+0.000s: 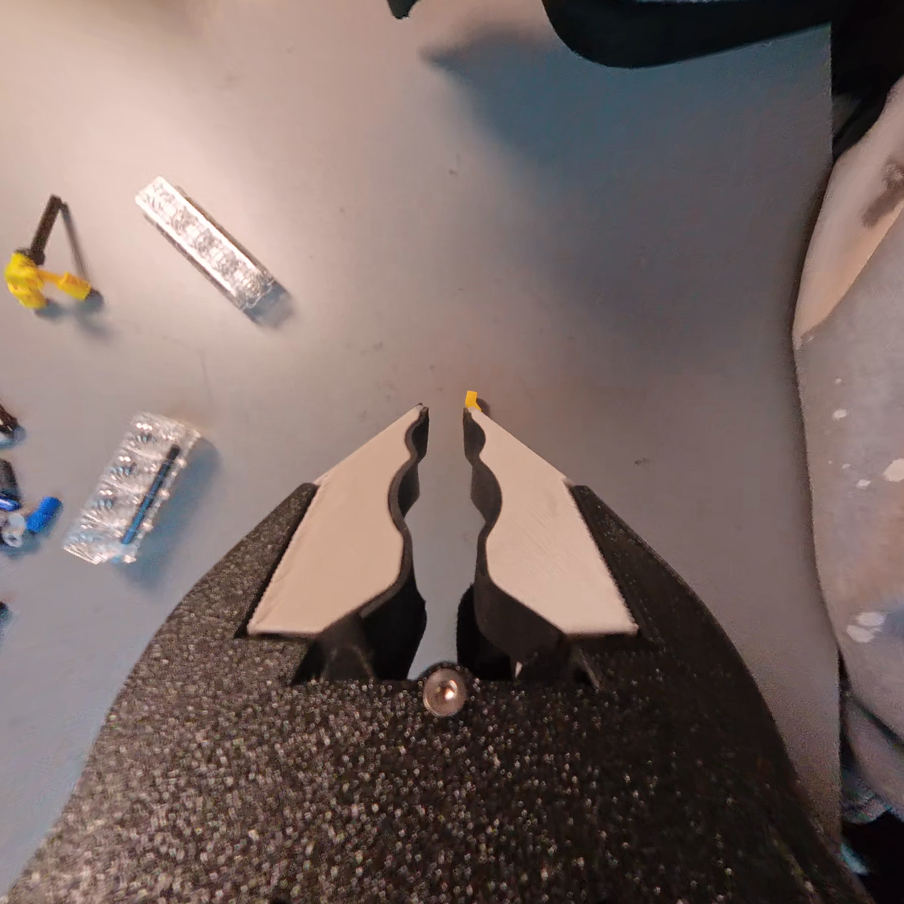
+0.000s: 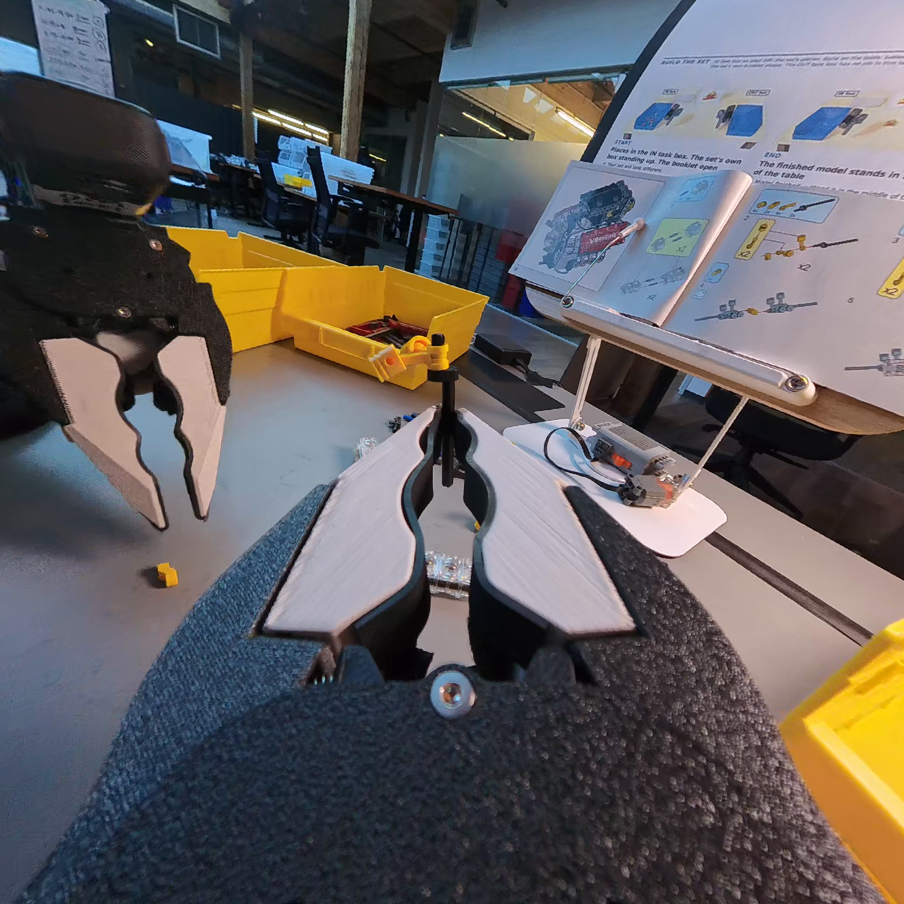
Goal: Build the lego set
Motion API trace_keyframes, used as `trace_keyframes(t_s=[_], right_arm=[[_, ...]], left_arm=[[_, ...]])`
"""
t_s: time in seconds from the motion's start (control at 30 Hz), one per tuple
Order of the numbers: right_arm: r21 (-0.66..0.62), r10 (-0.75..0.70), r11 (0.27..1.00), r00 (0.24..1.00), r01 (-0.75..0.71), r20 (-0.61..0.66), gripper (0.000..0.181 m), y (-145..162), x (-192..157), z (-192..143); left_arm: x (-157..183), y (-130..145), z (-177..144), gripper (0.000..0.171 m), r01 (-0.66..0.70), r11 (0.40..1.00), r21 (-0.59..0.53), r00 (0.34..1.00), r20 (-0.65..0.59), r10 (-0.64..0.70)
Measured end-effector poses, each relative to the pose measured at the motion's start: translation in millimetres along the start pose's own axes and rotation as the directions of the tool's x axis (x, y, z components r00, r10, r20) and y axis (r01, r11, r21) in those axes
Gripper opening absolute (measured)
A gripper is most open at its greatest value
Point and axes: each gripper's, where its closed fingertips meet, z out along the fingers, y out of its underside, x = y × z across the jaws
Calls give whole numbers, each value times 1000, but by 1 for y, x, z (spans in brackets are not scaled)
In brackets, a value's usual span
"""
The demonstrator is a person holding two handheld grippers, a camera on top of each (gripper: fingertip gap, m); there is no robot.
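Black rod (image 2: 446,430) stands upright, clenched between the right tongs (image 2: 446,416), with yellow connector pieces (image 2: 420,354) fixed at its top end toward twelve o'clock. At nine o'clock the left tongs (image 2: 183,521) hang released above the grey counter (image 2: 293,440), holding nothing. A small yellow piece (image 2: 166,575) lies on the counter just under them; from the left wrist it peeks out beside the right fingertip, perhaps touching it. Yellow bins (image 2: 352,303) sit behind, and an open booklet (image 2: 685,235) rests on a stand at two o'clock.
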Motion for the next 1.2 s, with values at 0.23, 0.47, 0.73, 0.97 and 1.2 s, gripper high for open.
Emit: trace_keyframes(t_s=[0.23, 0.47, 0.73, 0.97, 1.2], right_arm=[[-11, 3, 1000, 1000, -3, 13, 4, 4, -4, 2], [-11, 21, 1000, 1000, -21, 5, 3, 6, 0, 2], [-14, 22, 1000, 1000, -21, 10, 4, 6, -2, 2], [-22, 24, 999, 1000, -23, 17, 4, 9, -3, 3], [-24, 27, 999, 1000, -26, 14, 4, 9, -2, 2]], left_arm=[[11, 2, 12, 0, 182, 975, 130, 982, 31, -188], [18, 10, 20, 0, 63, 996, 58, 993, 95, -69], [21, 14, 17, 0, 29, 999, 34, 995, 96, -32], [7, 11, 12, 9, 23, 1000, -12, 996, 83, -22], [10, 11, 21, 16, -113, 976, -188, 994, -29, 109]])
